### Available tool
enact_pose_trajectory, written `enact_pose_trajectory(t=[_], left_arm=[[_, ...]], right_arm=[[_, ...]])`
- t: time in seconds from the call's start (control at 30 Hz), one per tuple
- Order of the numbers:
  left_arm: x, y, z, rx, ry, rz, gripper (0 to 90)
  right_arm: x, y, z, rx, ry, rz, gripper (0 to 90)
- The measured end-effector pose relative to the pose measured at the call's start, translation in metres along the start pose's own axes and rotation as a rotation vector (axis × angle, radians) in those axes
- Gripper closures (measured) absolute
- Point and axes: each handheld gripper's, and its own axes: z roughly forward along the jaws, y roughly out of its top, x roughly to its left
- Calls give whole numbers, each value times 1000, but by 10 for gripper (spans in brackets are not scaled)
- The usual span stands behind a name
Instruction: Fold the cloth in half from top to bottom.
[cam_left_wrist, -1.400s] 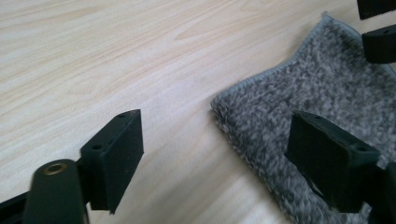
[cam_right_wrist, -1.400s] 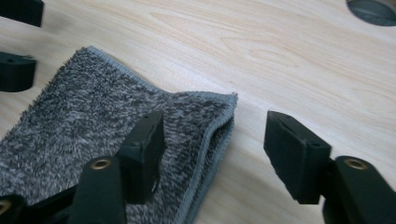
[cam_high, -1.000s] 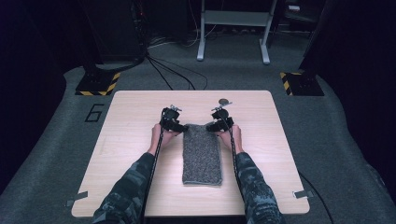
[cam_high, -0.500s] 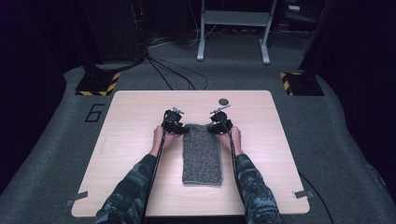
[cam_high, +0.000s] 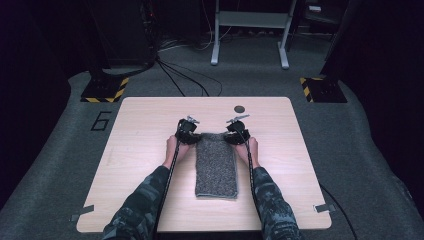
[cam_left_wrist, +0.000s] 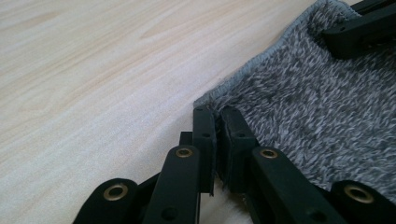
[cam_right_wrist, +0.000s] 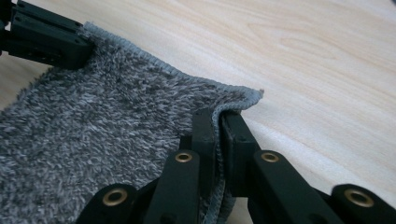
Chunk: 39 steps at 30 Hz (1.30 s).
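Observation:
A grey fuzzy towel (cam_high: 216, 165) lies folded lengthwise in the middle of the wooden table (cam_high: 140, 145), its long side running toward me. My left gripper (cam_high: 189, 134) is shut on the towel's far left corner (cam_left_wrist: 219, 105), the cloth edge pinched between the jaws. At the far right corner (cam_right_wrist: 243, 99) my right gripper (cam_high: 235, 134) is shut on the hem in the same way. Each gripper view also shows the other gripper's jaw on the opposite corner of the towel (cam_left_wrist: 303, 107) (cam_right_wrist: 93, 121).
A small dark round disc (cam_high: 239, 108) lies on the table beyond the towel, near the far edge. Yellow-and-black striped floor blocks (cam_high: 104, 90) stand past the far corners of the table, with cables on the carpet behind.
Both grippers have drawn back toward me a little with the towel's far corners, moving away from the dark disc.

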Motion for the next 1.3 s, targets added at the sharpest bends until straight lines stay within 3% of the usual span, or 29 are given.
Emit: enact_pose_trajectory(t=[0.23,0.33,0.63,0.8,1.03,1.3], left_arm=[[-3,4,-20,-92,-12,-13,855],[-4,5,-28,-120,-17,-12,854],[-14,6,-54,-181,13,56,855],[-19,6,-61,-221,9,60,855],[-25,5,-74,-253,12,88,855],[-35,-13,-85,-255,-7,114,855]], right_arm=[[4,3,-24,-87,8,-12,851],[6,4,-35,-118,8,-41,850],[14,7,-61,-193,17,-102,849],[15,7,-69,-224,17,-108,849],[17,5,-78,-260,18,-129,849],[34,-12,-95,-297,21,-183,846]])
